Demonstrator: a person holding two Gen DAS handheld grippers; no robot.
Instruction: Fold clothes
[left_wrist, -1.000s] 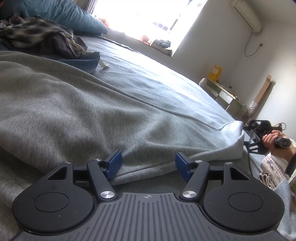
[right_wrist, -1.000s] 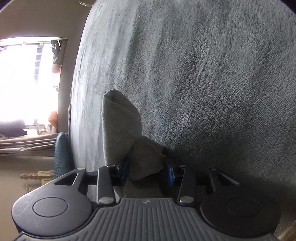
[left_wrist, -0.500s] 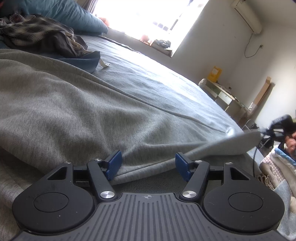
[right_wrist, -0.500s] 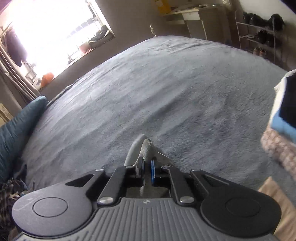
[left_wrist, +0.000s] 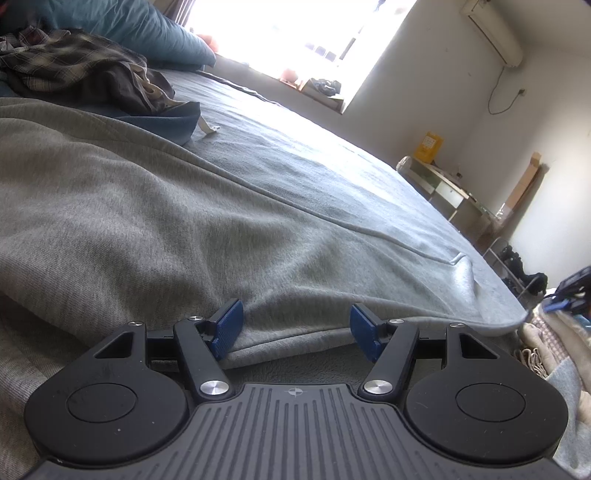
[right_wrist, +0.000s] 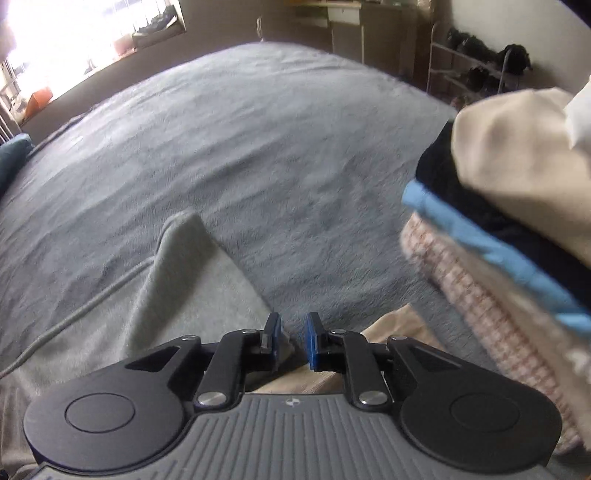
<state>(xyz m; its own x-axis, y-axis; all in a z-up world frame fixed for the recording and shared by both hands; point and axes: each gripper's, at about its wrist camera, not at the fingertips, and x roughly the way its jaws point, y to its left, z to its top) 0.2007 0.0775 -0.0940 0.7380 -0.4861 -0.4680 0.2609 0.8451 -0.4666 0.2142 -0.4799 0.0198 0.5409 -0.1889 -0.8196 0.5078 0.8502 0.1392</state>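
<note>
The left tongs (left_wrist: 295, 328) sit low at the near hem of the soft grey fleece sweatshirt (left_wrist: 155, 221), their blue pads spread wide with the hem lying between them and nothing pinched. The garment lies spread flat over the grey-blue napped bedspread (left_wrist: 332, 162), which is where the fold has to happen. The risk on this side is a shallow bite: the doubled hem is thick and springy, so closing on one layer alone would probably drag the top ply and leave the lower one wrinkled. A crumpled plaid shirt (left_wrist: 74, 66) lies heaped well behind.

The right tongs (right_wrist: 291, 339) are parted by a narrow gap and hold nothing (the cloth corner lies just ahead and to their left). That pointed grey corner (right_wrist: 184, 243) stands slightly peaked and could flop back. Close on the right rises a stack of folded clothes (right_wrist: 509, 206), beige, black, blue and pink-checked knit; a careless sweep may well topple it.
</note>
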